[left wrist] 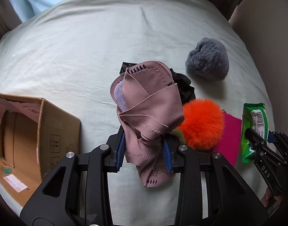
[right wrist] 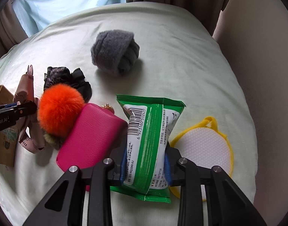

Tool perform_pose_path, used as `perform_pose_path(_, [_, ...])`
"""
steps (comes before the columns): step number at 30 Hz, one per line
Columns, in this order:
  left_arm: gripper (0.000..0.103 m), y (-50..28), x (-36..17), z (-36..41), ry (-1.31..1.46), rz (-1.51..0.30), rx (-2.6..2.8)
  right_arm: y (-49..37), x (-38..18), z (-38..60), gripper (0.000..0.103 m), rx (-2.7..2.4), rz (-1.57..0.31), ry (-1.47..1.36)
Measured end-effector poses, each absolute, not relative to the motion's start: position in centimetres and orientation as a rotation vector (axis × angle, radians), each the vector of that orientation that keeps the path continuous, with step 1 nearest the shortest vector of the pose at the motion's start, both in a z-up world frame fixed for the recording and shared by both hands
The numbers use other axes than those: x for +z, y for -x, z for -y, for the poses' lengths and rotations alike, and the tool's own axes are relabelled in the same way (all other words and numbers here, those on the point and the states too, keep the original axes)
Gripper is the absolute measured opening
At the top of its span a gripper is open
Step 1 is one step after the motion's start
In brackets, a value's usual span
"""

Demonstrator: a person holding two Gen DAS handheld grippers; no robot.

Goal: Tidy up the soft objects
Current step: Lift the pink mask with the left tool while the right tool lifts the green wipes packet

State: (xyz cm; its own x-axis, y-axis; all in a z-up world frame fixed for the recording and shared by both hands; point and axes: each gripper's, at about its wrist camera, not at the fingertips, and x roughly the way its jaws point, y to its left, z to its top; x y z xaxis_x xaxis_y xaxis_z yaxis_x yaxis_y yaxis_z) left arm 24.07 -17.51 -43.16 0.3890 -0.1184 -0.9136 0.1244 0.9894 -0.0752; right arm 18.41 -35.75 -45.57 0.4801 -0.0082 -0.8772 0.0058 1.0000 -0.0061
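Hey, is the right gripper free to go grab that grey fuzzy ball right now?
Probably not yet. The right gripper is shut on the green wipes pack, so it must drop that first. The path itself looks open: the grey fuzzy ball sits alone on the sheet.

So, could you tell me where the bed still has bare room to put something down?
The sheet is bare from the box back to the far edge, and again beyond the grey ball. It is crowded around the pompom, pink pouch, black cloth and yellow pad.
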Motion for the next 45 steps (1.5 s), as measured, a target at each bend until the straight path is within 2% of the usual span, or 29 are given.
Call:
perform_pose_path(8, [0.03,-20.8,-36.1,16.5,0.049,-1.084,-0.169,-16.9,-39.7,35.7,0.028,-0.029,-1.0,-0.007])
perform_pose_path(17, [0.03,-16.9,-26.8,12.9,0.096,-0.994,-0.232,-13.3,-29.2,34.0,0.028,-0.063,-0.905,-0.021])
perform_pose_path(25, [0.03,-14.3,-19.7,6.3,0.094,-0.937,-0.253,-9.8,-20.5,28.7,0.028,-0.026,-0.853,-0.064])
perform_pose_path(29, [0.03,-14.3,-17.7,2.2,0.073,-0.93,-0.254,-9.3,-18.0,25.0,0.028,-0.003,-0.842,-0.116])
perform_pose_path(37, [0.03,-16.0,-18.8,-6.9,0.03,-0.964,-0.235,-10.6,-18.0,15.7,0.028,0.05,-0.887,-0.179])
perform_pose_path(45, [0.03,-18.9,-24.5,-13.2,-0.007,-1.077,-0.228,-13.2,-22.5,6.9,0.028,0.088,-1.004,-0.239])
